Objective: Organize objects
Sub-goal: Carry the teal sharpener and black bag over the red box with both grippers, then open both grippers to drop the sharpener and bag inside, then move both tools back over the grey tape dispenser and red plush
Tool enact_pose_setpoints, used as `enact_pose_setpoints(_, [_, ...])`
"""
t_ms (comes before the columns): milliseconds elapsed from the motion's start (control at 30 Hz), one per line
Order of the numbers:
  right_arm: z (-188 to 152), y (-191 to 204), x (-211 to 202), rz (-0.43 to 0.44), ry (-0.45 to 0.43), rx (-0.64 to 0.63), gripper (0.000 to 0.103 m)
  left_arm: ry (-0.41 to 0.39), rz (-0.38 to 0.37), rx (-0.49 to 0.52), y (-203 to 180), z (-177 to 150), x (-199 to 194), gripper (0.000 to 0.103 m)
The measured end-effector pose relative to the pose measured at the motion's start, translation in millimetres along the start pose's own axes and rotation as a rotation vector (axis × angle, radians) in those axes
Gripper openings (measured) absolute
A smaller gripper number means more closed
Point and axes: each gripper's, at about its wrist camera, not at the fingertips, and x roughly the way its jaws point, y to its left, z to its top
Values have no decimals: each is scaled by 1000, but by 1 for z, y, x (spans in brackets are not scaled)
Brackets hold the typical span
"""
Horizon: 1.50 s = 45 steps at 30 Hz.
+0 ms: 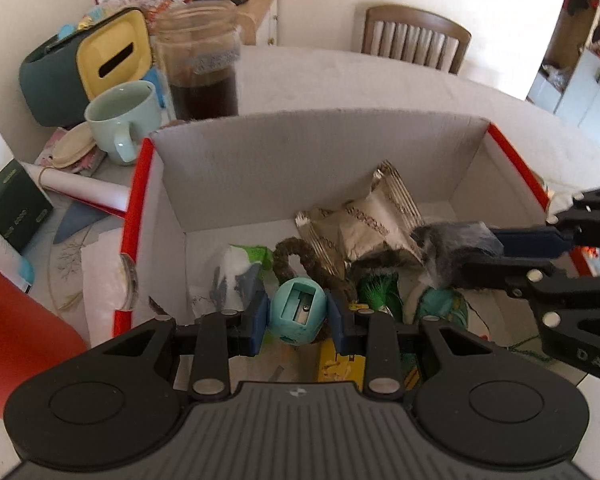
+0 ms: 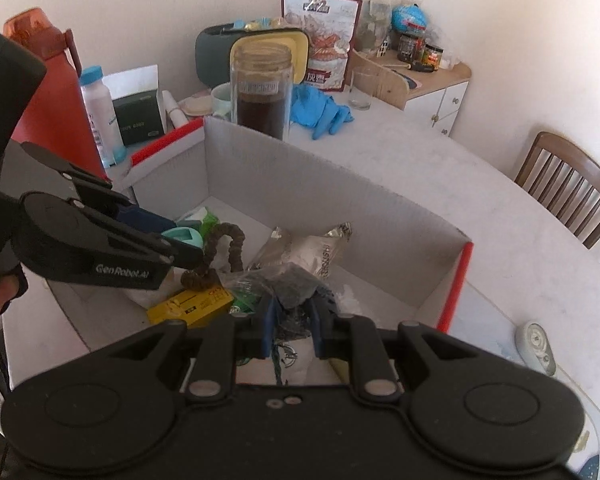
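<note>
A white cardboard box point(image 1: 300, 148) with red edges holds mixed items. My left gripper point(image 1: 298, 316) is shut on a teal pencil sharpener point(image 1: 298, 314) over the box; it also shows in the right wrist view point(image 2: 184, 236). My right gripper point(image 2: 292, 312) is shut on a dark crinkly plastic packet point(image 2: 294, 284), seen from the left wrist view point(image 1: 452, 248) at the right of the box. In the box lie silver snack packets point(image 1: 364, 224), a brown rope loop point(image 1: 296, 258), a yellow box point(image 2: 192, 306) and green items point(image 1: 378, 288).
Behind the box stand a glass jar of dark liquid point(image 1: 204, 64), a pale green mug point(image 1: 124, 120) and a dark tissue box with yellow lid point(image 1: 84, 64). Blue gloves point(image 2: 320, 110), a red bottle point(image 2: 48, 92), a wooden chair point(image 1: 414, 38) and a white device point(image 2: 536, 344) are around.
</note>
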Motion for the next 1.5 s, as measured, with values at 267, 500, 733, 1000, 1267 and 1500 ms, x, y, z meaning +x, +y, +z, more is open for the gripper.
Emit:
enact_pose_setpoints(267, [0, -2, 17, 17, 47, 4, 17, 36, -13, 37, -7, 1, 10, 31])
enact_pose_setpoints(500, [-2, -9, 14, 35, 57, 34, 21, 42, -25, 28, -4, 2, 12, 31])
enact_pose_setpoints(733, [-6, -17, 0, 61, 47, 63, 31, 22, -38, 10, -3, -1, 5, 54])
enact_pose_setpoints(1000, [-8, -24, -25, 76, 5, 88, 36, -31, -37, 26, -12, 0, -18, 58])
enact_pose_setpoints(1267, [-8, -33, -59, 90, -64, 111, 48, -94, -31, 18, -25, 7, -47, 64])
enact_pose_setpoints(1500, [-12, -47, -87, 96, -118, 134, 58, -147, -17, 33, -48, 16, -69, 71])
